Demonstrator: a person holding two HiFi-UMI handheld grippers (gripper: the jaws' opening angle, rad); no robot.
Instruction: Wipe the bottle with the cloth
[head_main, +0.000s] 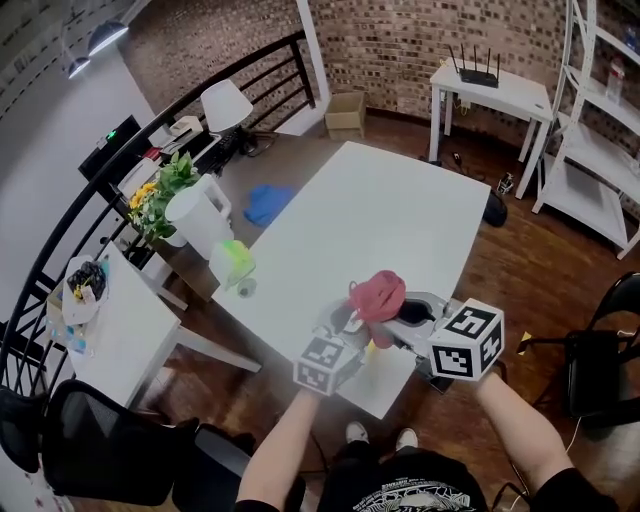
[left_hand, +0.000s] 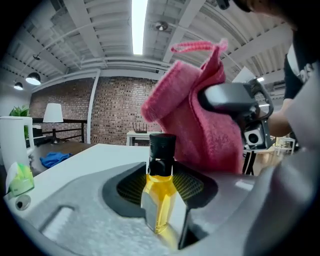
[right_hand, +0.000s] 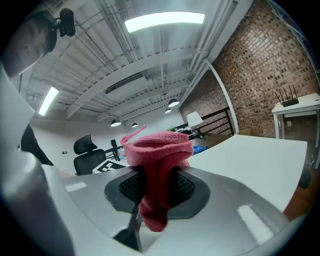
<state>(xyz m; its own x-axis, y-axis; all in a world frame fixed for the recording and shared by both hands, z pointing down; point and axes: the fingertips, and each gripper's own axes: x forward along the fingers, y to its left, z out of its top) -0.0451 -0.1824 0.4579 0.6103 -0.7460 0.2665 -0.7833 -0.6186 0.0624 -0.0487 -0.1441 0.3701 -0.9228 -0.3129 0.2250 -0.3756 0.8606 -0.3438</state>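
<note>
Between the jaws of my left gripper (left_hand: 161, 186) stands a small clear bottle (left_hand: 159, 197) of yellow liquid with a black cap (left_hand: 162, 148); the jaws are shut on it. A pink cloth (right_hand: 156, 165) hangs bunched from my right gripper (right_hand: 152, 189), whose jaws are shut on it. In the left gripper view the cloth (left_hand: 200, 125) hovers just behind and to the right of the bottle's cap, close to it or touching. In the head view both grippers, left (head_main: 340, 338) and right (head_main: 408, 314), meet over the near edge of the white table (head_main: 380, 215), with the cloth (head_main: 378, 296) between them.
A green object (head_main: 232, 262) sits at the table's left edge. Beyond it are a white jug (head_main: 200, 218), a plant (head_main: 160, 195) and a blue cloth on the floor (head_main: 268, 203). Black chairs (head_main: 110, 450) stand near me, and a white shelf (head_main: 600, 110) at the right.
</note>
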